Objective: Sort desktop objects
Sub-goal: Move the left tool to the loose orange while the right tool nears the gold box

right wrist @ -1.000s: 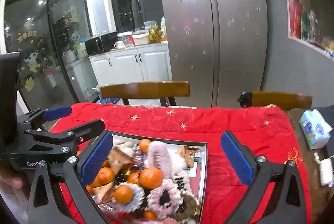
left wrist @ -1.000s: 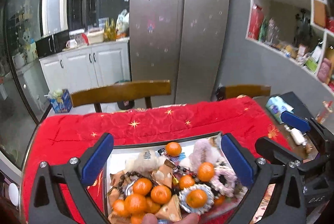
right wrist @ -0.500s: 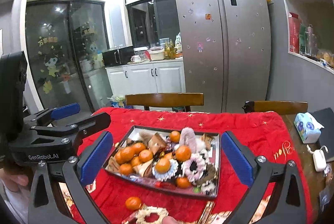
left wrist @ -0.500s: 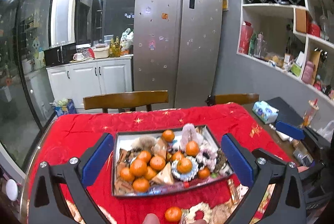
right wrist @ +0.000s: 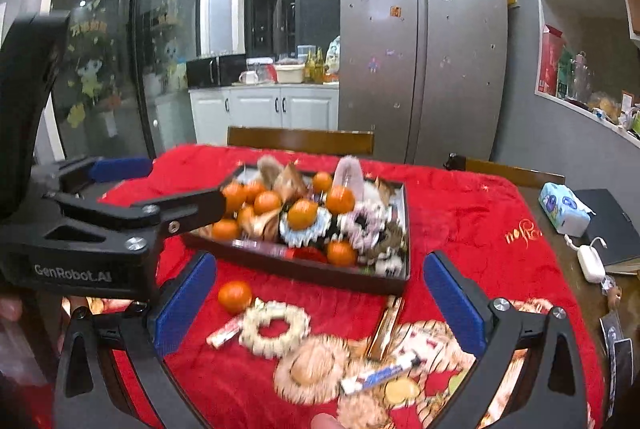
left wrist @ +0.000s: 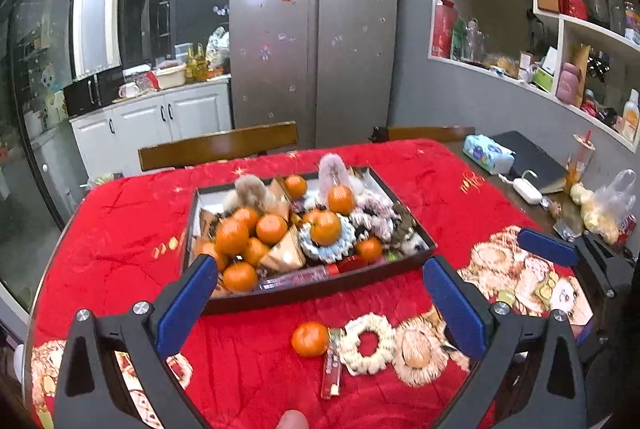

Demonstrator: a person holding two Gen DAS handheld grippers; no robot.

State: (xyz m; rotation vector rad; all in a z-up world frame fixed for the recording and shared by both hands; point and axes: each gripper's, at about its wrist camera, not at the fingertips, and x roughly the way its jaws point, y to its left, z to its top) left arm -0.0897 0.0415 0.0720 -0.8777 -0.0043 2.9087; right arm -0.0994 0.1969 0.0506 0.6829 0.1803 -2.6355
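A dark tray [left wrist: 320,289] [right wrist: 296,271] on the red tablecloth is heaped with tangerines, fluffy hair scrunchies and wrapped snacks. In front of it lie a loose tangerine [left wrist: 310,339] [right wrist: 235,296], a cream scrunchie [left wrist: 368,343] [right wrist: 276,327], a tan scrunchie [left wrist: 418,357] [right wrist: 314,373] and wrapped candy sticks [left wrist: 332,369] [right wrist: 380,375]. My left gripper [left wrist: 320,309] is open and empty above the near table edge; it also shows in the right wrist view [right wrist: 160,189]. My right gripper [right wrist: 320,305] is open and empty beside it.
A tissue pack [left wrist: 488,153] [right wrist: 564,209], a black notebook [left wrist: 532,159], a white charger [left wrist: 528,191] and a plastic bag [left wrist: 608,205] lie at the table's right. Two wooden chairs [left wrist: 218,149] stand behind the table, before a fridge [left wrist: 312,29].
Both grippers have drawn back and up from the tray. The tray now sits farther away, and the loose tangerine, scrunchies and candy in front of it have come into view.
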